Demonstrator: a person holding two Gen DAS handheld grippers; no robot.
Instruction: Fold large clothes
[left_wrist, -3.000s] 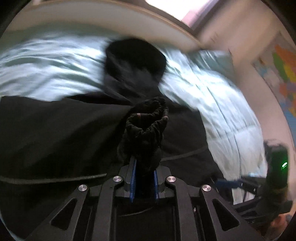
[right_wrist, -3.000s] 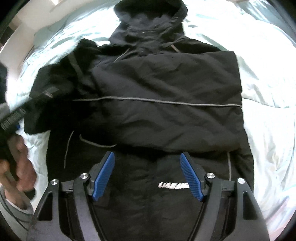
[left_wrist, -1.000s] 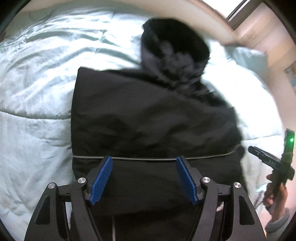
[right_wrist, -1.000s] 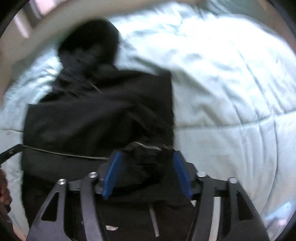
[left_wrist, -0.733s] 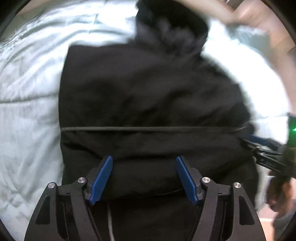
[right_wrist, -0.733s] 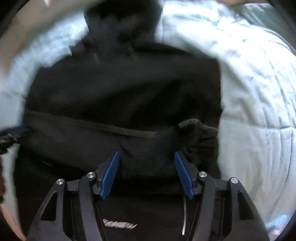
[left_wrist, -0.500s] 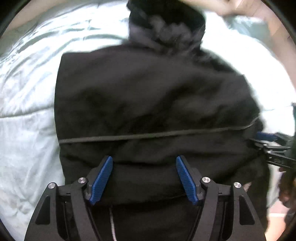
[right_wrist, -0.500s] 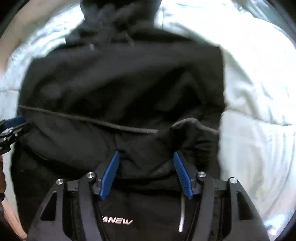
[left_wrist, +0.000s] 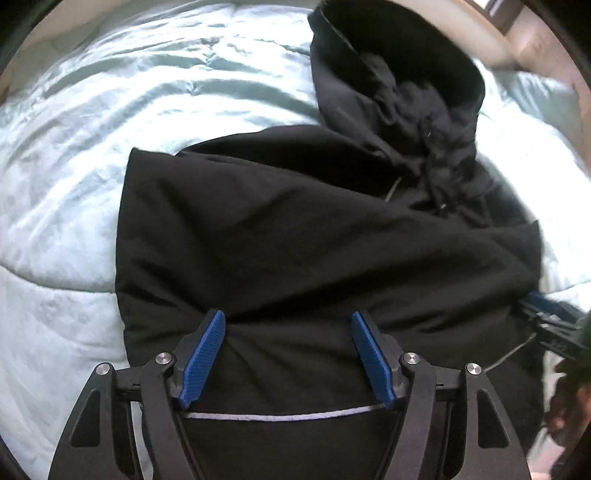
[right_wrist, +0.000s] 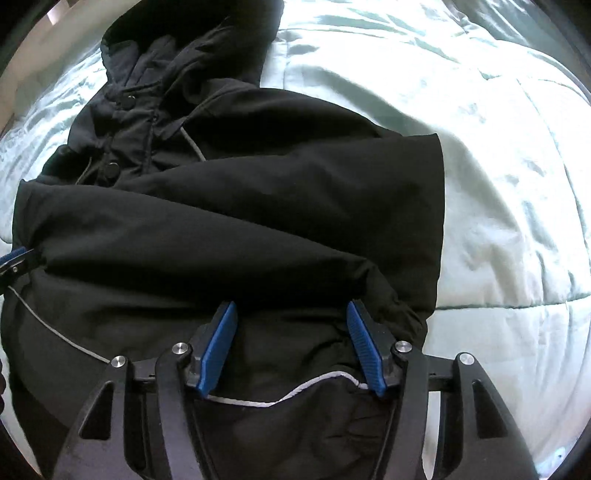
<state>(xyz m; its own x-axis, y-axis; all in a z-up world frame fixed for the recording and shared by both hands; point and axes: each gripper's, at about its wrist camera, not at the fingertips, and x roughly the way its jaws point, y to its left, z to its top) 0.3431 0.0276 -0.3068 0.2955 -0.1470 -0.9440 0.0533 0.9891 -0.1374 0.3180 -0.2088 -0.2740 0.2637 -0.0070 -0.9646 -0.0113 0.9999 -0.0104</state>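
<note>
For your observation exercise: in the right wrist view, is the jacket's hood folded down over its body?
No, the hood lies at the top of the black jacket, stretched out on the pale green quilt.

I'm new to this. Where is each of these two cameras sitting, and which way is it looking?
Left wrist view: rides on the left gripper, looking steeply down at the black jacket on the pale quilt; its blue fingers frame the bottom.
Right wrist view: rides on the right gripper, looking down at the jacket from the other side; its own fingers show.
Shared: jacket, hood, quilt; each glimpses the other gripper at its edge.
</note>
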